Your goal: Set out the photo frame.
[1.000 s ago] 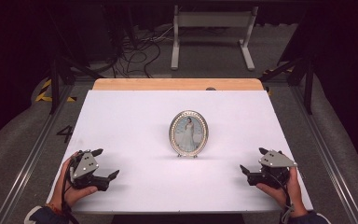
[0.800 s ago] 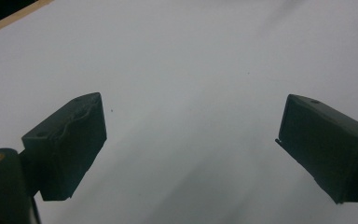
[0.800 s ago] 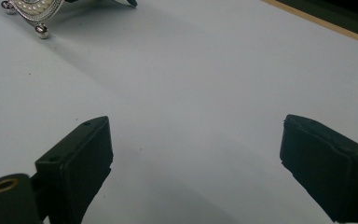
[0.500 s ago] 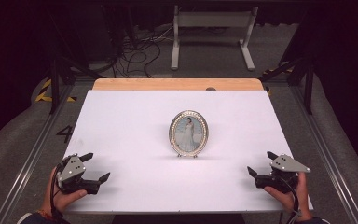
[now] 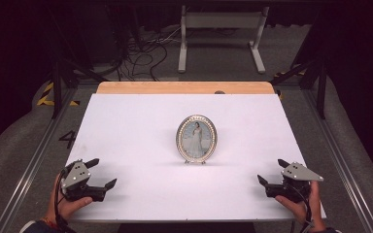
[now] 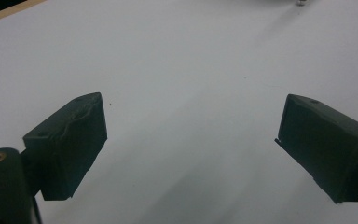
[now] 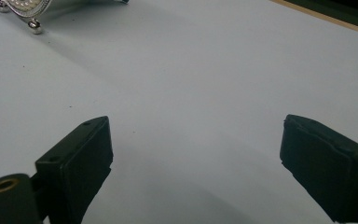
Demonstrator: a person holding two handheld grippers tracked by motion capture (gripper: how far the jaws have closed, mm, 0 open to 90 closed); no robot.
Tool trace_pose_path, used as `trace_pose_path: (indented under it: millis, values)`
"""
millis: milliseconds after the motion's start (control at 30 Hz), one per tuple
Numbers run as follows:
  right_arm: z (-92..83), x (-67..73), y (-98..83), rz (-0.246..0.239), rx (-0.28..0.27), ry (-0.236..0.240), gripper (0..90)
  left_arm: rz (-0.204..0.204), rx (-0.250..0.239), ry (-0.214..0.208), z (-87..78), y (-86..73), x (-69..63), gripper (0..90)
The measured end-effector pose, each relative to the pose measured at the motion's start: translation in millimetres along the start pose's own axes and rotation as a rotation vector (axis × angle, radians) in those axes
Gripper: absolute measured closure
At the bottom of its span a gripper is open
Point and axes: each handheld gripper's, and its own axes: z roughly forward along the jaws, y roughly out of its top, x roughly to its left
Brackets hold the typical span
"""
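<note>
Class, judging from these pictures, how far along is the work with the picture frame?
Nothing looks done: the oval picture frame stands upright, untouched, at the middle of the white table. In hand: nothing; the left gripper and right gripper sit near the table's front corners, jaws open and empty. Left: reaching in and handling the frame, probably all of it.

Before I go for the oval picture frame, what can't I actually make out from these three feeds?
- Picture frame, high view: back and whatever props it upright are hidden behind its own face; the portrait is too small for detail.
- Same frame, right gripper view: cut off by the top edge, leaving the beaded base and a ball foot.
- Left gripper view: a tiny part at the top edge, too cropped to identify.
</note>
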Motion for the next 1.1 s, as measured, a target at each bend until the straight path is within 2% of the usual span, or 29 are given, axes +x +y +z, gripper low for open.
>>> trace_pose_path:
  millis: [233, 500, 1100]
  values:
    - [-1.1, 2.1, 0.2, 0.0, 0.0, -0.01, 9.4, -0.008, -0.013, -0.008, 0.4, -0.7, 1.1, 8.3]
    - [-4.5, -0.6, -3.5, 0.017, 0.002, -0.017, 9.3, 0.015, 0.019, -0.016, 7.5, 2.7, -0.5, 8.3]
    - [-3.3, -0.1, -5.6, 0.018, 0.023, -0.017, 9.1, 0.02, 0.027, -0.025, 12.7, 4.8, -1.8, 8.3]
